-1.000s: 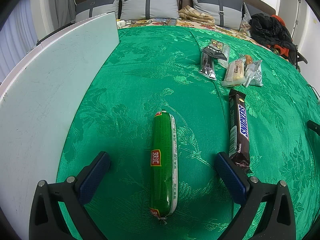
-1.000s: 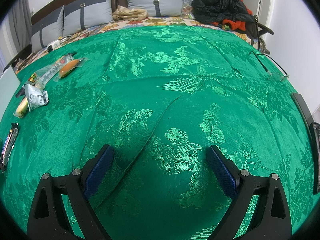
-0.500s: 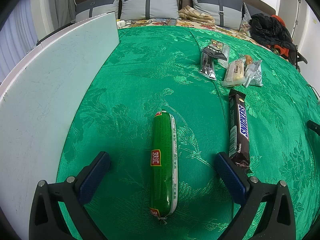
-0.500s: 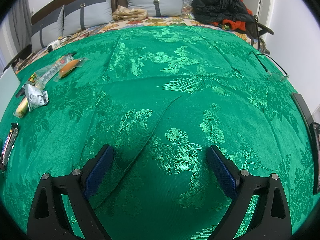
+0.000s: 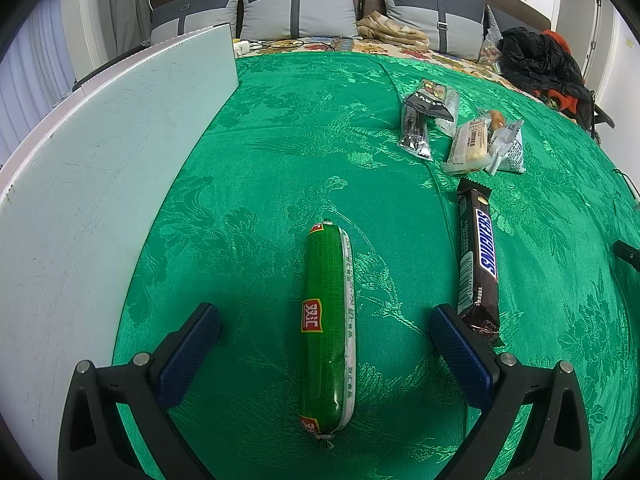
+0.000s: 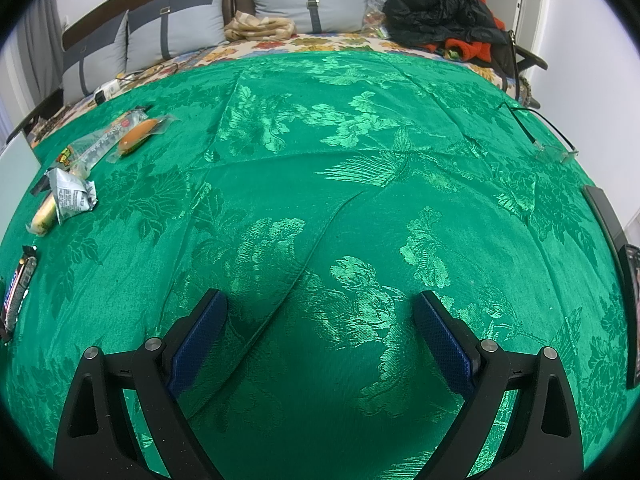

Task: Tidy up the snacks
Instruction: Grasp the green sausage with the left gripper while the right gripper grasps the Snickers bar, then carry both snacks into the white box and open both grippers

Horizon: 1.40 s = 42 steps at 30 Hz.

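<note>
A green sausage stick (image 5: 327, 328) lies lengthwise on the green cloth, between the wide-apart fingers of my open left gripper (image 5: 324, 316), untouched. A Snickers bar (image 5: 478, 256) lies just right of the right finger and shows again at the left edge of the right wrist view, Snickers bar (image 6: 16, 292). Further back sits a cluster of small snack packets (image 5: 460, 128). My right gripper (image 6: 320, 312) hovers open over bare cloth, with the packets (image 6: 72, 196) far to its left.
A large white board (image 5: 88, 168) stands along the left of the cloth. Grey pillows (image 5: 300, 12) and a black and orange clothes heap (image 6: 440, 16) lie at the back. Glasses (image 6: 552, 152) and dark devices (image 6: 608, 220) rest on the right side.
</note>
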Each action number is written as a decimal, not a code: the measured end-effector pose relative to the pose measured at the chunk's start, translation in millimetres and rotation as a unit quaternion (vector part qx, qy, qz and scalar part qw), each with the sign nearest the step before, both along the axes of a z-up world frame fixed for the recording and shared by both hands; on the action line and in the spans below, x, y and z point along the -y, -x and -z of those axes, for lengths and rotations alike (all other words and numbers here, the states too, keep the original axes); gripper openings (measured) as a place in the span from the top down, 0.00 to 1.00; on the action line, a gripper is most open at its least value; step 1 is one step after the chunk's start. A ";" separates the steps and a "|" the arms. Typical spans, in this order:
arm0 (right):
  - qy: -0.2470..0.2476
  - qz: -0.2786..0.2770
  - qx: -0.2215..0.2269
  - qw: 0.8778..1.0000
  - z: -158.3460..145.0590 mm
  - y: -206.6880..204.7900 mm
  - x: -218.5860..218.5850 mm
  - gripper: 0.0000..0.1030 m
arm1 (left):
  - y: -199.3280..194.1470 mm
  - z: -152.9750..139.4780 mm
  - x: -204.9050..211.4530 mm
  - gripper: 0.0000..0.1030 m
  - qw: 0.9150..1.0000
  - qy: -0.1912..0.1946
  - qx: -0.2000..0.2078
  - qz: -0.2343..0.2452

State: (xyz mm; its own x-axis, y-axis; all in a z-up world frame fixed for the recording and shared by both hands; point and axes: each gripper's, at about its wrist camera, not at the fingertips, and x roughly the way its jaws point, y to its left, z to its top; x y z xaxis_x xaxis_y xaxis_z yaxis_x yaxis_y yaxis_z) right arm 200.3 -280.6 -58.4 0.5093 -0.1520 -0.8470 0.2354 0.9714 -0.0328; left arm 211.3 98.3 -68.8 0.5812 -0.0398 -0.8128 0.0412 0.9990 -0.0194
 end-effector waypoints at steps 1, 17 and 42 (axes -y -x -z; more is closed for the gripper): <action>0.000 0.000 0.000 1.000 0.1 0.6 0.4 0.06 | 0.0 0.0 0.0 0.00 1.000 0.000 0.000 0.000; -0.215 -0.153 -0.123 0.957 -29.7 -46.6 -218.6 0.11 | 7.7 -15.1 -15.7 0.24 0.998 0.018 -0.049 0.022; -0.482 -0.055 -0.086 0.870 -77.5 -14.3 -166.8 0.83 | 64.7 -116.0 -45.9 0.78 0.967 0.253 0.020 0.004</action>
State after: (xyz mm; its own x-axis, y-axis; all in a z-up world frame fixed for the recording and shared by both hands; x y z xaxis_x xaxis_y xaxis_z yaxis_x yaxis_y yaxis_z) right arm 214.6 -113.9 19.1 0.3293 0.7127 -0.6193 0.2111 0.5838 0.7840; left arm 146.6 144.2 47.2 0.6096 -0.4307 -0.6655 0.0592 0.8620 -0.5035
